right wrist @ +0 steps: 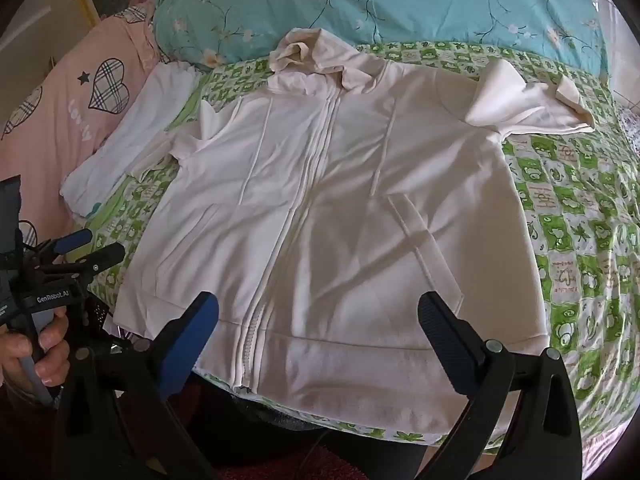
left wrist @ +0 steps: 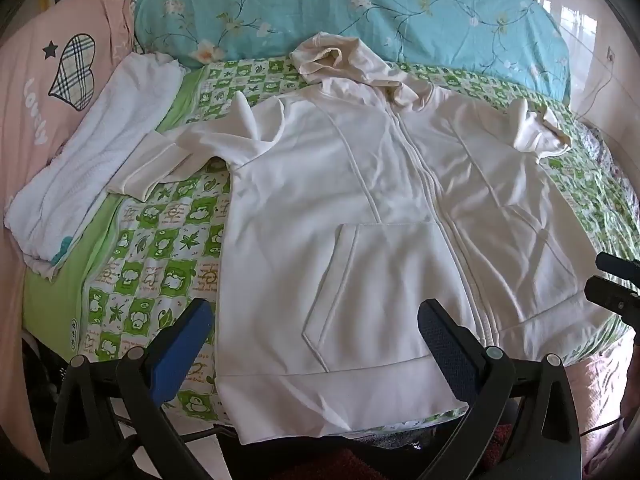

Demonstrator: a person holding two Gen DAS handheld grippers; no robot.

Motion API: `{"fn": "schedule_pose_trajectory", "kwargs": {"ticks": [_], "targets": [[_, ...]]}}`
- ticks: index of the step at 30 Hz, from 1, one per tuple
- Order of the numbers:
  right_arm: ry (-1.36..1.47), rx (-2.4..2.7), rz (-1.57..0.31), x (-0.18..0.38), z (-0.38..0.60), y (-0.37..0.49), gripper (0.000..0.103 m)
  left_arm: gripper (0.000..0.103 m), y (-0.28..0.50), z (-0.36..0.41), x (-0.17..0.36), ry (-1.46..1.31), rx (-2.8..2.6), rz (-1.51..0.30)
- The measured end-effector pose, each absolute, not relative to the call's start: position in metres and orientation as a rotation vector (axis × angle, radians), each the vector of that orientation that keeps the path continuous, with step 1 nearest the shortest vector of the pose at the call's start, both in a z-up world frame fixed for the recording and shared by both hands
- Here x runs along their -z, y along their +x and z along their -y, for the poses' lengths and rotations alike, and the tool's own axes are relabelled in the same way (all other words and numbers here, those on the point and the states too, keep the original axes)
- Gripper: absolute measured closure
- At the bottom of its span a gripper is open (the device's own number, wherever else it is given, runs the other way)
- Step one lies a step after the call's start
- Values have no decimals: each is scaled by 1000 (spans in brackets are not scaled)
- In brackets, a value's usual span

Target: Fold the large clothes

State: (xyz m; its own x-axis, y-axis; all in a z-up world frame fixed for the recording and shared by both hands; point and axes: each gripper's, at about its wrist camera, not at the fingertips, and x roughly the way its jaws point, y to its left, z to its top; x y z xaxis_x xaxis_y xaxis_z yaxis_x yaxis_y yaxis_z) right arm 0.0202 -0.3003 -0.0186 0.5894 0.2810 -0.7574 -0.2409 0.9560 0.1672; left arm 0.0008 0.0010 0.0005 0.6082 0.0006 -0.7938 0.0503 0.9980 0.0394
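Blue-padded fingers of the left gripper (left wrist: 316, 344) stand spread wide with nothing between them, hovering over the near hem of the cream zip hoodie (left wrist: 380, 216) — one pad above the checked sheet, the other above the pocket. The right gripper (right wrist: 318, 344) hangs in the same way, its fingers apart and empty, over the hem on the other side of the zip. In the right wrist view the person's left hand (right wrist: 36, 356) is wrapped around the handle of its tool, low at the bed's near edge.

That hoodie lies face up and zipped on the green checked sheet (left wrist: 168, 248), hem toward the grippers, hood bunched at the far end, both sleeves folded short and lumpy at the shoulders. A folded white towel (left wrist: 92, 168) lies just beside one sleeve, its cuff touching or overlapping it. Beyond are a pink pillow (left wrist: 36, 92) with a plaid heart and a turquoise floral quilt (left wrist: 360, 16).
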Motion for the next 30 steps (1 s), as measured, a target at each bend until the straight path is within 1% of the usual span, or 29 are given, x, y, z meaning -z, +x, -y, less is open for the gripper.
{"fn": "schedule_pose_trajectory", "kwargs": {"ticks": [14, 16, 30], "targets": [[50, -305, -892, 20, 300, 19, 3, 0, -5, -7, -5, 65, 31, -917], [50, -307, -893, 19, 301, 20, 3, 0, 2, -2, 2, 62, 30, -918], [54, -315, -887, 20, 300, 22, 3, 1, 2, -1, 2, 58, 27, -914]]}}
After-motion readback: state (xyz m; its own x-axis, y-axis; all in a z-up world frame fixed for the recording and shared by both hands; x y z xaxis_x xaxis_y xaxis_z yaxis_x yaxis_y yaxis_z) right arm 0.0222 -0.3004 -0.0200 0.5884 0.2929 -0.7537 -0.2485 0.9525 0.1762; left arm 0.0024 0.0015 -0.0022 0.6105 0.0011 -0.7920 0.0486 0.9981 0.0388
